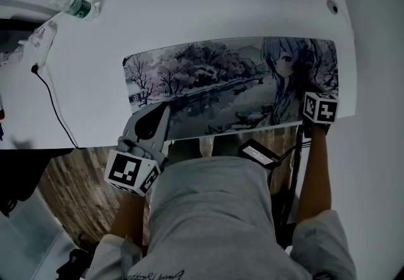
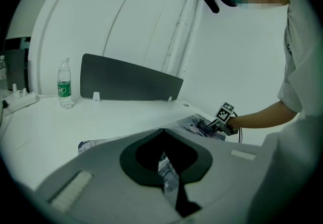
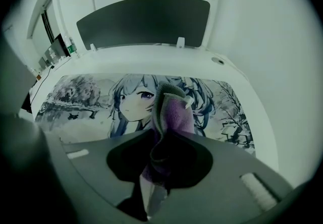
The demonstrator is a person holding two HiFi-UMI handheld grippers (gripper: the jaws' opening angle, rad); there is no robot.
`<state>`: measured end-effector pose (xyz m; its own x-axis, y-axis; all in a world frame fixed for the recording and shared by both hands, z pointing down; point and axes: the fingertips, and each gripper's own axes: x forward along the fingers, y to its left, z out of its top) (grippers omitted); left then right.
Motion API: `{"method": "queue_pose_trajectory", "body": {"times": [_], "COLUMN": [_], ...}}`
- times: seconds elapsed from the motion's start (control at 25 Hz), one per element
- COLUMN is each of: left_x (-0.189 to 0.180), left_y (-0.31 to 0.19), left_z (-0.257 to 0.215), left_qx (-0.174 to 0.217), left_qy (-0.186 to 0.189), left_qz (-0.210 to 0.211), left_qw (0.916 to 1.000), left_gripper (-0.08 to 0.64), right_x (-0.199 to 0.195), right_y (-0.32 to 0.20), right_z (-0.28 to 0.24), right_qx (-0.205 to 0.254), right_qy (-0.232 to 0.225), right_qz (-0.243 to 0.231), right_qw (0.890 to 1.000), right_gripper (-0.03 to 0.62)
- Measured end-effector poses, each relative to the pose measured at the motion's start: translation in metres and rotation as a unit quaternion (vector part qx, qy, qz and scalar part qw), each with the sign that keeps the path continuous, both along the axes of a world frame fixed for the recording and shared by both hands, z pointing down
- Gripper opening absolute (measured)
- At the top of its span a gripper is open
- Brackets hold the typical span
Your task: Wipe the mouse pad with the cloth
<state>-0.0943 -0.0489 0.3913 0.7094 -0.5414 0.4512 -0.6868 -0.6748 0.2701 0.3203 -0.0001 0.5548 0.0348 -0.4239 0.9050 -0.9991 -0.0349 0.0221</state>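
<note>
So the pad (image 1: 214, 89) lies long-ways across the counter (image 1: 189, 14), left to right, with its near edge by the person's body. The right hand-held gripper (image 3: 161, 157) sits at the pad's near right corner, pinching the purple cloth (image 3: 174, 114), which bunches up and pokes out past the jaws over the printed face. From there pretty much the whole pad stretches off to its left and a bit away, so I'd guess the wipe has to run leftward along that long axis.

The left hand-held gripper (image 1: 156, 116) is over the pad's near left edge, jaws pressed together or as good as, with nothing between them that I can see. It's the nearer 1 to the left end but has no cloth.

Hard bits: in the head view the marker cube covers the cloth completely. No view shows whether the cloth actually touches the pad. Also can't tell if the left 1 is pressing the pad down or just hovering.
</note>
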Motion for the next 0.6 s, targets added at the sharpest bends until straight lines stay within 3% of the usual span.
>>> {"method": "queue_pose_trajectory", "body": {"times": [0.6], "left_x": [-0.068], "left_y": [0.002], "left_z": [0.000], "left_qx": [0.007], "left_qy": [0.006], "left_qz": [-0.001], "left_qw": [1.0000], "left_gripper": [0.018], "right_x": [-0.088], "right_y": [-0.007], "right_z": [0.001], "right_qx": [0.004], "right_qy": [-0.015], "right_qz": [-0.008], "right_qw": [1.000], "right_gripper": [0.087]}}
